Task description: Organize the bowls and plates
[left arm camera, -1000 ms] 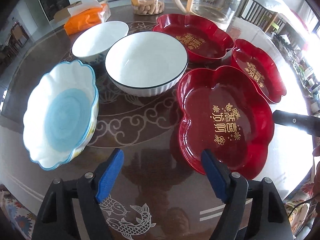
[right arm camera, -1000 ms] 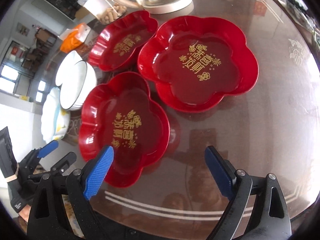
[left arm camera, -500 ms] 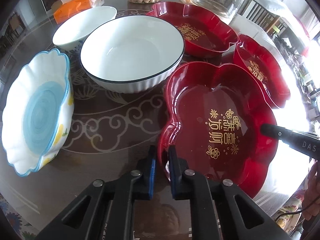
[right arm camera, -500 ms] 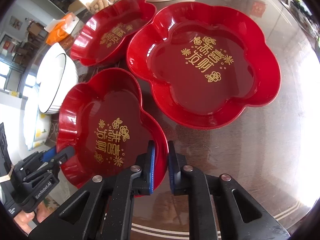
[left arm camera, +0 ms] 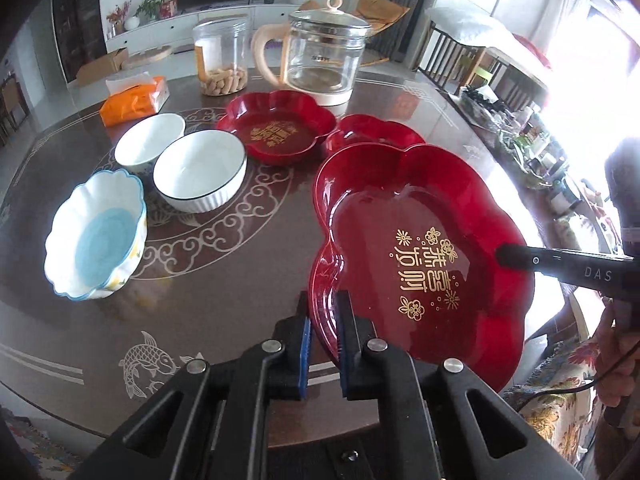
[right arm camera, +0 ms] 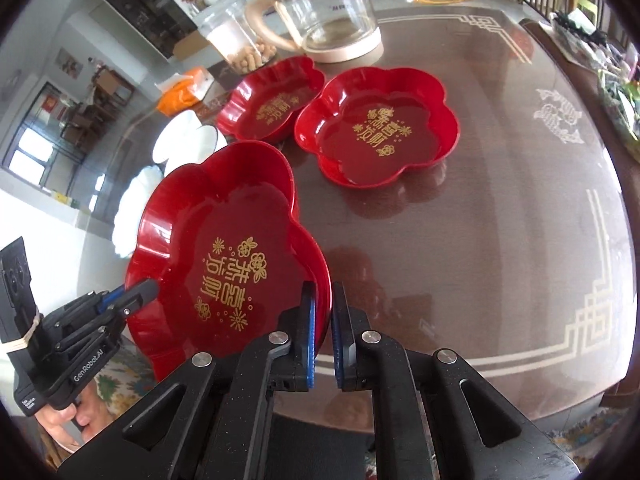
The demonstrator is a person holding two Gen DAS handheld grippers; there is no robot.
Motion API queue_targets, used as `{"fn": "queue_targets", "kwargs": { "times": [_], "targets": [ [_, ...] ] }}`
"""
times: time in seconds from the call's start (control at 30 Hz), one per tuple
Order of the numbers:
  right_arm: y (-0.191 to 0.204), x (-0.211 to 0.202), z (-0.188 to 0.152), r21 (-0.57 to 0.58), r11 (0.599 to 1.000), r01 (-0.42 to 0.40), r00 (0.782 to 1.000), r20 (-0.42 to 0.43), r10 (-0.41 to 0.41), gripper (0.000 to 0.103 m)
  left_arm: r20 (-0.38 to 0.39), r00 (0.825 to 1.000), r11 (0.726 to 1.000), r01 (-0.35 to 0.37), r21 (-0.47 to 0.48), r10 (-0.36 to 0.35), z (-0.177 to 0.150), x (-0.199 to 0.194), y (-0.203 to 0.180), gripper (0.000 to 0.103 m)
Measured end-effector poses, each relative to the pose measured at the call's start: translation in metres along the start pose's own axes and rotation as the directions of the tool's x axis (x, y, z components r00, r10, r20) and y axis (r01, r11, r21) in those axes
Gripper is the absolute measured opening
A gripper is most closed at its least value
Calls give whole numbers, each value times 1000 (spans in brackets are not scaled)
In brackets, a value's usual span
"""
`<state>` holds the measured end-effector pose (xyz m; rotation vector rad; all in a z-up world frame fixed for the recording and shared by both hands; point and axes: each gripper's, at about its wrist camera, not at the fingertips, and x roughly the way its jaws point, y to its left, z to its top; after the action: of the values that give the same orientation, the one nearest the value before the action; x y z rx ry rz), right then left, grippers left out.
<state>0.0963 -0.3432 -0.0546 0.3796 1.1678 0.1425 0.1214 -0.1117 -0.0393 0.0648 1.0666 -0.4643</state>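
The red flower-shaped plate [left arm camera: 420,248] hangs tilted above the table [left arm camera: 240,264], pinched at opposite sides of its scalloped rim. The left gripper [left arm camera: 323,320] is clamped on the rim's left lobe, its blue pads on either side of the thin wall; the right gripper [right arm camera: 323,320] is closed on the opposite edge in the same way. The plate looks like glossy lacquered plastic: light and stiff, but slick, so I judge the upturned rim to be the only sound place to take hold (the flat middle offers nothing to pinch), and a two-sided hold keeps it from swivelling.

Two matching red plates [right arm camera: 378,128] [right arm camera: 276,100] rest on the table beyond, nearly touching; either looks a likely base for stacking. Further left stand a ribbed white bowl [left arm camera: 200,170], a smaller white bowl [left arm camera: 150,142] and a scalloped blue-centred bowl [left arm camera: 96,236], probably ceramic, heavier and chippable. A glass kettle [left arm camera: 324,60], snack jar [left arm camera: 220,58] and orange tissue pack [left arm camera: 134,100] sit at the far edge.
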Motion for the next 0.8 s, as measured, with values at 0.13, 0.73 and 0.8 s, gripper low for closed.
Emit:
{"fn": "queue_targets", "kwargs": {
  "times": [0.13,0.73,0.8],
  "targets": [
    [-26,-9,-21,35,998,42,999,-2,-42,10,-33,999,998,4,57,-3,-6,27,-39,10],
    [-134,36,-44,184,970,157,987,-65,-147,16,-143,990,998,2,67,8,-25,124,-81,11],
    [-133,34,-45,200,968,150,989,-35,-146,45,-153,988,998,34,44,-27,-25,123,-75,11]
  ]
}}
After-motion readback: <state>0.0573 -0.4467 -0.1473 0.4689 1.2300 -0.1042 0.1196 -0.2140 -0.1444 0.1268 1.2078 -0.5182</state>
